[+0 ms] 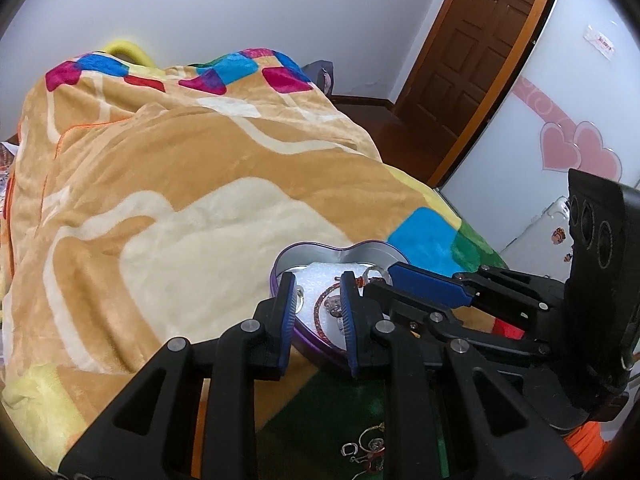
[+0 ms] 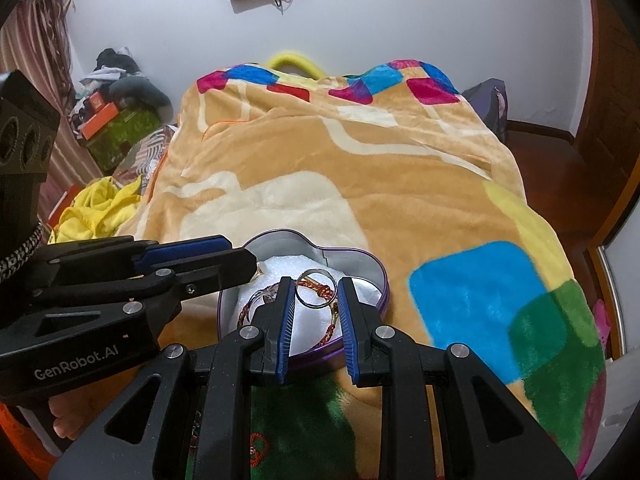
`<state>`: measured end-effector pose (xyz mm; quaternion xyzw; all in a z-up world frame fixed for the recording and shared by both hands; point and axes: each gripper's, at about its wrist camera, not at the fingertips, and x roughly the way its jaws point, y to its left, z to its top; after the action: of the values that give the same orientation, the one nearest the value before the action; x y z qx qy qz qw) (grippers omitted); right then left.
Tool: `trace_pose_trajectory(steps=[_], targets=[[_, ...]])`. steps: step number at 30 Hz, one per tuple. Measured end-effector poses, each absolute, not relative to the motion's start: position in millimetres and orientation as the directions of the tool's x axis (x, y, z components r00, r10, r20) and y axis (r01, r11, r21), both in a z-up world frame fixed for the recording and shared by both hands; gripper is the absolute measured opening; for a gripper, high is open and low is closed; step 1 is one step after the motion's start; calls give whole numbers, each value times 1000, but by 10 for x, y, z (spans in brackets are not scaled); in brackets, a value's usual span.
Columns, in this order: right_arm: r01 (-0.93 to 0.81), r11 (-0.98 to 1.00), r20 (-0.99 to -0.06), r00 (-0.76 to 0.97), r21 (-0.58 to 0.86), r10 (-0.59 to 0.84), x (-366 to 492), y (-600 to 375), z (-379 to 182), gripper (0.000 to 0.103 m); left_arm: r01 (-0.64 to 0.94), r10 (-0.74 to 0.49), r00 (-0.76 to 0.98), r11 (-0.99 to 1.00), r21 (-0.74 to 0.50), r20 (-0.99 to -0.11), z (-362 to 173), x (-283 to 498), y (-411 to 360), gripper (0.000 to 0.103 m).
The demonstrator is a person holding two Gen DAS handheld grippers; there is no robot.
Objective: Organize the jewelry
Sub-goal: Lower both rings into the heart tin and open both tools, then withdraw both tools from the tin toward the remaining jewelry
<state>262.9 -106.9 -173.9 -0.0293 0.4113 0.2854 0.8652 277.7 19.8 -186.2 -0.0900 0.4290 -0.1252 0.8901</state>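
**Both tongs parted over the heart-shaped tin**

At the bottom of the left wrist view, loose jewelry [image 1: 366, 454] lies on the green patch of blanket [image 1: 180, 184]. Just above, the left tongs [image 1: 318, 320] stand released, gripping nothing, over the near rim of the purple heart-shaped tin [image 1: 352, 250]. In the right wrist view, the right tongs [image 2: 314, 322] are likewise released above the tin [image 2: 374, 274], where a silver ring [image 2: 318, 288] and red braided bracelet [image 2: 320, 286] rest on white padding. Beyond, the blanket covers the bed toward the upper frame.

Open purple heart-shaped tin [image 2: 362, 258] (white padding inside) holds a silver ring [image 2: 316, 288] and braided bracelets [image 1: 326, 312].
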Motion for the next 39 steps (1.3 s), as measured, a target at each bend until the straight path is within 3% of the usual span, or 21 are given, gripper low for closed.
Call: trace_pose_trajectory(steps=[19,26,39], targets=[[-520,842,-709,539,144,454,2437,-1096,-1468,23,103,-209,684,976,-191,-699,-1440,2375,363,20],[-506,855,-675,592,116,442,2259,-1201,-1279,34,103,-199,699,978,-179,-686,-1314,2145,340,21],[-497,862,-675,605,94,422,1956,-1318,-1326,35,110,-185,651,983,-150,-736,-1564,1800,244,23]])
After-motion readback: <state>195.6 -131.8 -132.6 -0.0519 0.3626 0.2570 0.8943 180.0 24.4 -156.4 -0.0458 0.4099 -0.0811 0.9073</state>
